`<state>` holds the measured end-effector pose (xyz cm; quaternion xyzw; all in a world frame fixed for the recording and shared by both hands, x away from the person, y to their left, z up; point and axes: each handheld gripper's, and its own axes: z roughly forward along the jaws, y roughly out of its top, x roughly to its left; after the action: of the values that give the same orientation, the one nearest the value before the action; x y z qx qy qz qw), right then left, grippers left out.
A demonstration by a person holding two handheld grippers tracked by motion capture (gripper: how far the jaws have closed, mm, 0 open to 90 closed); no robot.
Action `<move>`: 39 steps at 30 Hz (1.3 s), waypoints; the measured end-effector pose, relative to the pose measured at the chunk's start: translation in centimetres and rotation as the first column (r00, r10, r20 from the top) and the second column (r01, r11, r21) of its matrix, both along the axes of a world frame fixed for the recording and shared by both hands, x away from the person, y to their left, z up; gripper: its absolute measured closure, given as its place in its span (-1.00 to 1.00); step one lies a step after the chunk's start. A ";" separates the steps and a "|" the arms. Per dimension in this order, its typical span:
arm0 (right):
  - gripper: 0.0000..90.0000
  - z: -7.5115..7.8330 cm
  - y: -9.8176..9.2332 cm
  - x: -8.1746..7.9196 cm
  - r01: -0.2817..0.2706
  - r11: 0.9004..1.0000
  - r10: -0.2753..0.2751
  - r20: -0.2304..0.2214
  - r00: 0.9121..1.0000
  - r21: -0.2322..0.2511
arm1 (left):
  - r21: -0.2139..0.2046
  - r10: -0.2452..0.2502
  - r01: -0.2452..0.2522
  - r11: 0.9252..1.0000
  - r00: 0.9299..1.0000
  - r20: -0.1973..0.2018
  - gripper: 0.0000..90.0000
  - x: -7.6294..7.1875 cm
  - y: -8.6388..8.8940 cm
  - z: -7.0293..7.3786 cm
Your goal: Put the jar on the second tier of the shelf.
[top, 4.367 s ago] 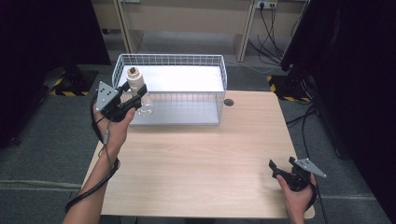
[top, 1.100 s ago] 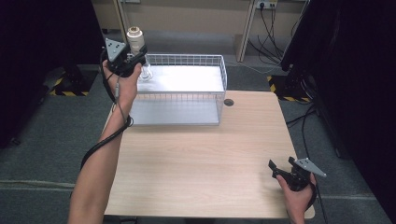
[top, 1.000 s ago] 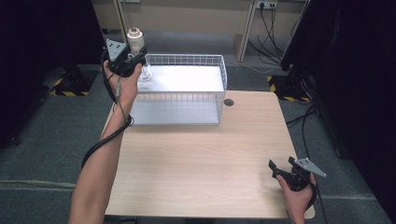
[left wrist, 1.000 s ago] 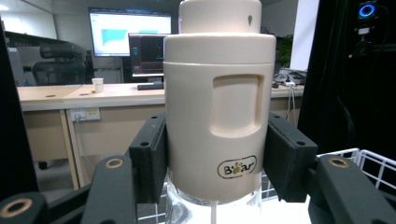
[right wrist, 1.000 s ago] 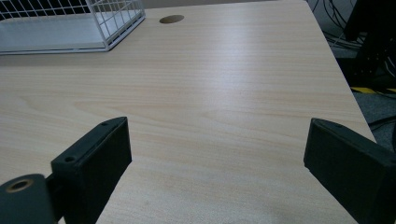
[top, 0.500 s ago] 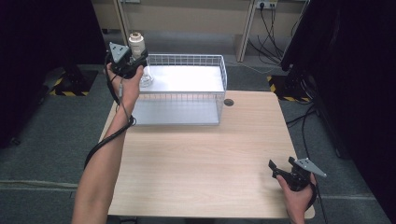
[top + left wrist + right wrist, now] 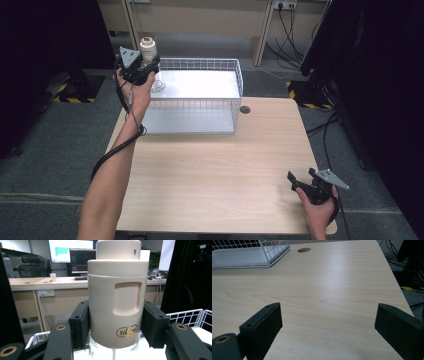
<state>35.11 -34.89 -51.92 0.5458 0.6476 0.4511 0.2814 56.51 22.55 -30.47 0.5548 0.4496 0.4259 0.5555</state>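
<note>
I am holding the cream-capped bottle [image 7: 117, 300] in my left gripper [image 7: 141, 68], jaws clamped on both sides of its cap, clear body hanging below. Since a second ago I am bringing it down slightly from its highest lift; it is hanging upright above the far-left corner of the white wire basket [image 7: 235, 75], not resting on the basket floor. My guess: a placement into the basket is starting. My right gripper [image 7: 327, 327] is idling over the wooden table [image 7: 215, 175], jaws spread wide, empty.
</note>
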 end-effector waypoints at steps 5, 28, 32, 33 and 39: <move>-0.83 0.0 0.0 0.0 -0.002 1.000 0.002 -0.001 1.000 -0.002 | -0.004 0.014 -0.014 1.000 1.000 -0.008 -0.31 -0.3 0.0 0.0; -0.83 0.0 0.0 0.0 -0.002 1.000 0.002 -0.003 1.000 -0.003 | 0.018 0.014 -0.014 1.000 1.000 -0.009 -0.84 -3.2 0.6 0.1; -0.83 0.0 0.0 0.0 -0.001 1.000 0.001 -0.005 1.000 -0.003 | 0.020 0.001 -0.001 1.000 1.000 -0.015 -0.84 -3.7 0.5 0.2; -0.83 0.0 0.1 0.0 -0.001 1.000 0.001 -0.006 1.000 -0.003 | 0.024 -0.002 0.003 1.000 1.000 -0.015 -0.84 -3.9 0.4 0.2; -0.83 0.0 0.0 0.0 0.000 1.000 0.000 -0.004 1.000 0.002 | 0.031 -0.016 0.016 0.999 1.000 -0.021 -0.85 -4.5 0.2 0.0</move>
<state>35.14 -34.89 -51.92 0.5473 0.6475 0.4507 0.2794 51.99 22.77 -30.46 0.5714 0.4444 0.4224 0.5455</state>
